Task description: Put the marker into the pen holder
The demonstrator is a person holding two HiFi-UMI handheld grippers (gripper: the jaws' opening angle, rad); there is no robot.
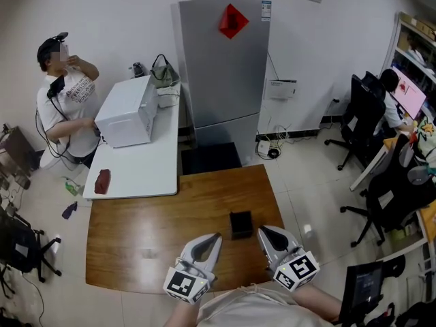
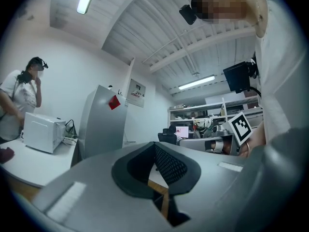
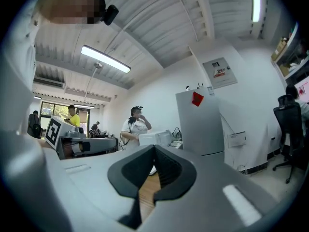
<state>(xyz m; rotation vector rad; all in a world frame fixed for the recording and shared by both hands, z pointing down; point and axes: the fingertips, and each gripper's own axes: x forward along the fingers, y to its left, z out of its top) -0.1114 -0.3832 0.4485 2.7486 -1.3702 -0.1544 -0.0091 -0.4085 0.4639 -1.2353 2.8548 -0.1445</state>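
Black pen holder (image 1: 241, 224), inside unreadable, left gripper (image 1: 216, 238), right gripper (image 1: 262, 232) closed

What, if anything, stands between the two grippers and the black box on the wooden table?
Nothing visible. The black pen holder stands alone on the wooden table, just ahead of the left gripper and right gripper, both shut and empty. No marker shows.
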